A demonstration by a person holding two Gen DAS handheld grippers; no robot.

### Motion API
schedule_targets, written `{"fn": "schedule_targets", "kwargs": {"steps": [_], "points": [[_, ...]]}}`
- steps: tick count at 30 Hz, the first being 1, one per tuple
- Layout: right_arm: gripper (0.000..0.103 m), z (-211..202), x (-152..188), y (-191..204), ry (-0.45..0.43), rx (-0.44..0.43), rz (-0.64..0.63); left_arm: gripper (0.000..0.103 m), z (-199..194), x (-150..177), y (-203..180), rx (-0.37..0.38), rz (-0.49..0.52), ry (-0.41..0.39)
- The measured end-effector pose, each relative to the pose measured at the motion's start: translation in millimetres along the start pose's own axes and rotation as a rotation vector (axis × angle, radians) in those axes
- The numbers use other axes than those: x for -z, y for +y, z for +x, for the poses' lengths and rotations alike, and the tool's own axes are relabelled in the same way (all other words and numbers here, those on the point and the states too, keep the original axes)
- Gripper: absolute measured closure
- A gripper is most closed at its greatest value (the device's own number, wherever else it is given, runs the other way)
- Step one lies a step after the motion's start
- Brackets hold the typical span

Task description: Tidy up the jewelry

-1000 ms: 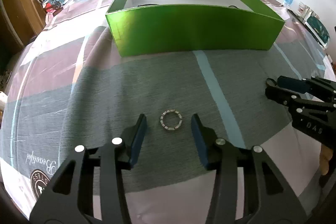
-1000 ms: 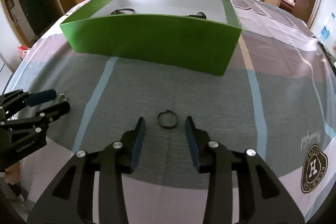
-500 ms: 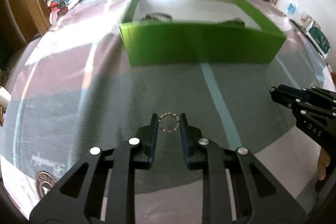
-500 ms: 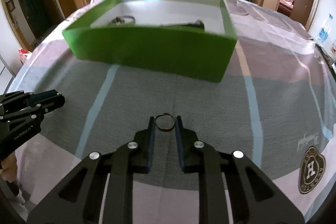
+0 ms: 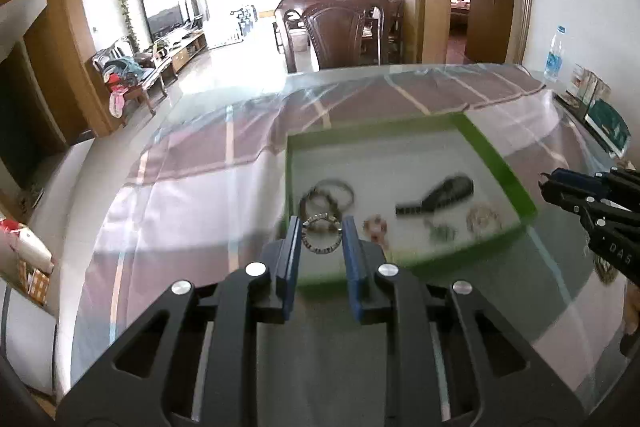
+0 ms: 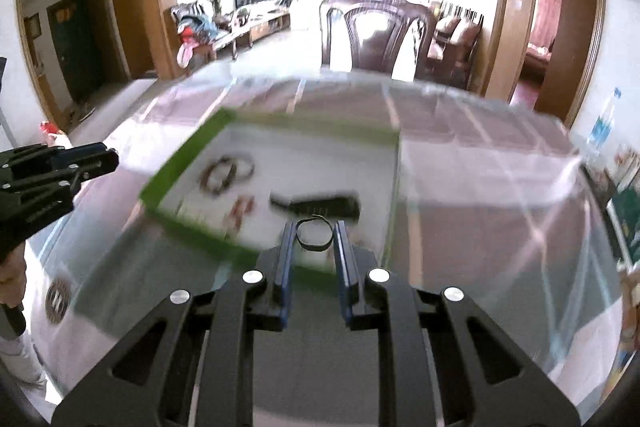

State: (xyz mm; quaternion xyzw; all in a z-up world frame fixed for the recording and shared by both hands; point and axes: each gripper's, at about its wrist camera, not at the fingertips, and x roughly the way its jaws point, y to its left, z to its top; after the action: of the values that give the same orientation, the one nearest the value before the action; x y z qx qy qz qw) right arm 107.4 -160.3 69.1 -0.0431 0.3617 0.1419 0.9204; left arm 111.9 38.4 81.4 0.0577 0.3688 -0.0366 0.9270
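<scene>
Left gripper [image 5: 321, 235] squeezed sparkly ring [image 5: 322, 234] tight. Right gripper [image 6: 314, 231] squeezed thin dark ring [image 6: 314, 229] tight. Both hung over green box [image 5: 505, 167] with more jewelry.

Your left gripper [image 5: 322, 241] and right gripper [image 6: 313, 235] both tilt downward, blue pads clamped narrow, each gripping a ring.

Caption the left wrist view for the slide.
Left gripper shut on a silver studded ring, lifted above the green cardboard box holding other jewelry.
</scene>
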Motion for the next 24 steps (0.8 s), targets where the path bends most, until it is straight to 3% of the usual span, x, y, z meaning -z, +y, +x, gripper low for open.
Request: {"fn": "schedule_targets", "kwargs": {"steps": [7,12,13,14,16,20,24], "points": [[0.084,88,-2,-8,0.147,-0.006,0.054,0.082,86,-27,-13,0.043,-0.030,0.110],[0.084,109,2,-8,0.171,-0.015,0.067,0.082,119,-26,-15,0.055,-0.042,0.158],[0.084,111,2,-8,0.175,-0.015,0.070,0.080,122,-25,-15,0.053,-0.041,0.161],[0.082,113,1,-10,0.174,-0.014,0.077,0.070,124,-25,-15,0.055,-0.041,0.164],[0.062,113,0,-13,0.166,-0.013,0.093,0.050,125,-25,-16,0.048,-0.046,0.160],[0.045,89,-4,-19,0.114,-0.010,0.123,0.038,110,-25,-15,0.031,-0.042,0.126],[0.019,49,0,-20,0.043,-0.002,0.120,0.027,74,-20,-16,0.017,-0.021,0.056]]}}
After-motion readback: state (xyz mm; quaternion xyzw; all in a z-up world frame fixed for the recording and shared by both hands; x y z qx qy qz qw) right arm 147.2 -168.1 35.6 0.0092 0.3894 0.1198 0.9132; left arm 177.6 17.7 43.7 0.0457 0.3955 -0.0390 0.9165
